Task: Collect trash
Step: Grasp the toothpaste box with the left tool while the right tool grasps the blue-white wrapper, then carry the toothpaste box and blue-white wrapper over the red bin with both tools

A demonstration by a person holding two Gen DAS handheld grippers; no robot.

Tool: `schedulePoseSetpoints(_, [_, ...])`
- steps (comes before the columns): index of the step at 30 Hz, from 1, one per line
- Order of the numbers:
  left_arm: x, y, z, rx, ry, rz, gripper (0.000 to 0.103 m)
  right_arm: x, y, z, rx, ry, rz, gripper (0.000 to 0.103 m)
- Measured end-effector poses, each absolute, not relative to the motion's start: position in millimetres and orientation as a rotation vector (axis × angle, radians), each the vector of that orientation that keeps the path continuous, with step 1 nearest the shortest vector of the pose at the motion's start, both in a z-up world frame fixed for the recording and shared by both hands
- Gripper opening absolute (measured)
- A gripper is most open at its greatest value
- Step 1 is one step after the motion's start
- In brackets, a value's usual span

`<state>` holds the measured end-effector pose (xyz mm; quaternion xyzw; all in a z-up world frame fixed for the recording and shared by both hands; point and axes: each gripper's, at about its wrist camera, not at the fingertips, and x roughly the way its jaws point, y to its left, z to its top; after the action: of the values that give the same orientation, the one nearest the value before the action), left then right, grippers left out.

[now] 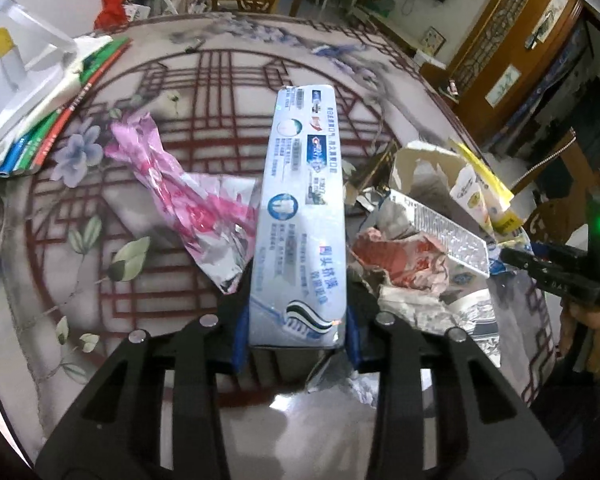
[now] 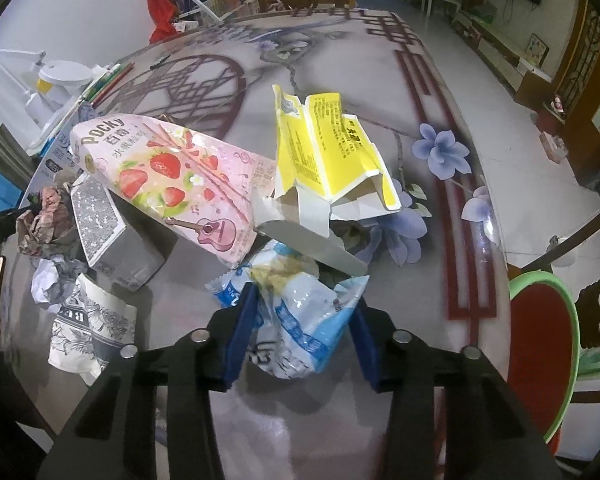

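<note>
**Both grippers have a piece of trash pinched**

The left gripper (image 1: 298,340) has its blue pads pressed on the near end of a long silver toothpaste box (image 1: 302,216), which sticks out away from the camera over the table (image 1: 220,92). A crumpled pink wrapper (image 1: 188,196) lies just left of the box, partly under it as far as I can tell. To its right there's a messy pile: a wadded red-and-white wrapper (image 1: 404,264) and a torn-open carton (image 1: 432,172) behind it.

The right gripper (image 2: 302,320) is clamped on a scrunched blue-and-white plastic bag (image 2: 300,308), squeezed between its blue pads down by the tabletop (image 2: 340,60). Right behind the bag sits a ripped yellow carton (image 2: 328,148), and a pink strawberry snack box (image 2: 172,176) leans next to it on the left. Further left are a small grey box (image 2: 112,232) and a crumpled printed paper (image 2: 92,328). A red basin with a green rim (image 2: 544,320) sits off the table's right edge.
</note>
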<state>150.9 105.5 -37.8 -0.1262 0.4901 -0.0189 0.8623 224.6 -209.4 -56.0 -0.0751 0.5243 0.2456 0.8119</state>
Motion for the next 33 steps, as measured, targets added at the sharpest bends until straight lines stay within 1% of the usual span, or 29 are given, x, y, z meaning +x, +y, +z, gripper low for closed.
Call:
schedulePoseSetpoints(2, [146,106,-35,-0.251,1.018,-0.026,0.035,223,-210,-53,-0.155,1.113,0.531,0.033])
schedulePoseSetpoints(5, [137,107,-31,-0.256,1.003,-0.018,0.035,218,-210,-45,-0.158,1.092,0.545,0.030])
schedulePoseSetpoints(15, [116,106,-7,-0.248,0.959,-0.010,0.035,205,-220,-34,-0.137,1.081,0.566,0.028])
schedulePoseSetpoints(20, [114,103,6,-0.239,0.939,-0.009,0.035,196,-232,-19,-0.128,1.032,0.568,0.028])
schedulePoseSetpoints(33, [116,55,29,-0.183,0.912,-0.082,0.035,185,-259,2,-0.056,0.962,0.598,0.028])
